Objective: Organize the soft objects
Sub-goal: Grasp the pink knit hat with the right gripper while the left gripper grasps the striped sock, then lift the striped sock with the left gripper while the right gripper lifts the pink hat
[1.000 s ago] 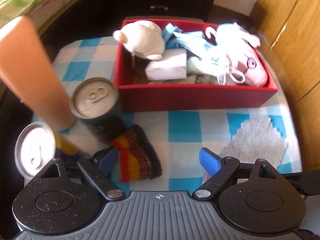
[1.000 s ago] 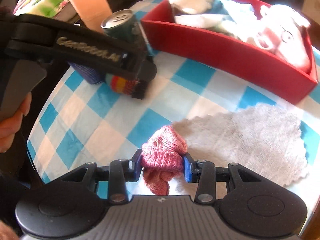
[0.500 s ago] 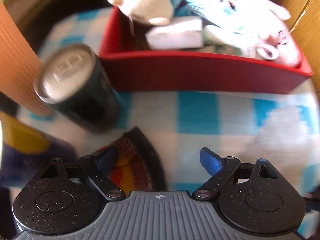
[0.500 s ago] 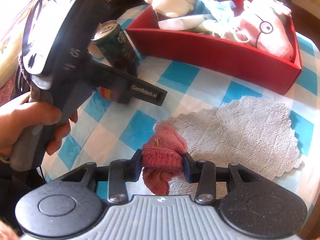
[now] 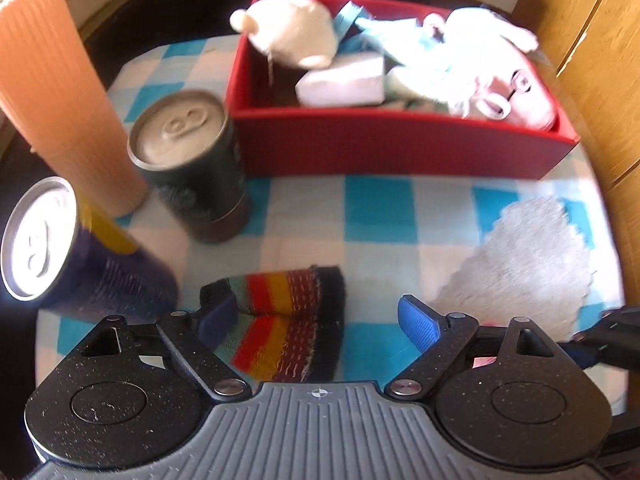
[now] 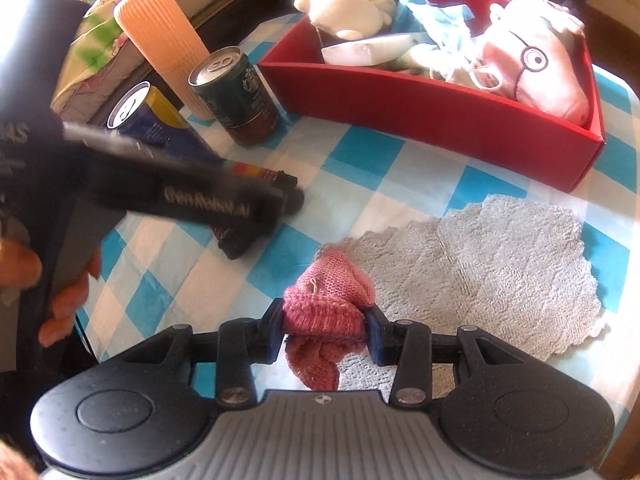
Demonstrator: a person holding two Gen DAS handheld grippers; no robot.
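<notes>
A rainbow-striped sock (image 5: pixel 288 320) lies flat on the checked cloth. My left gripper (image 5: pixel 318 316) stands open just over it, the left pad at the sock's edge and the right pad off to the side. In the right wrist view that gripper's black body (image 6: pixel 180 196) hides most of the striped sock (image 6: pixel 236 240). My right gripper (image 6: pixel 325 330) is shut on a pink knitted sock (image 6: pixel 328 284), at the near edge of a grey fuzzy cloth (image 6: pixel 480 264). The red box (image 5: pixel 400 148) behind holds a white plush (image 5: pixel 292 32), a pink plush (image 5: pixel 516 92) and other soft items.
A dark green can (image 5: pixel 188 152), a blue and yellow can (image 5: pixel 60 248) and a tall orange ribbed cylinder (image 5: pixel 60 92) stand close to the left of the striped sock. The grey cloth (image 5: pixel 520 256) lies on the right. A hand (image 6: pixel 60 304) holds the left gripper. Wooden panels rise at the right.
My left gripper has swung about and settled lower over the striped sock, which now lies further in between its open fingers. The right gripper keeps the pink sock, almost still.
</notes>
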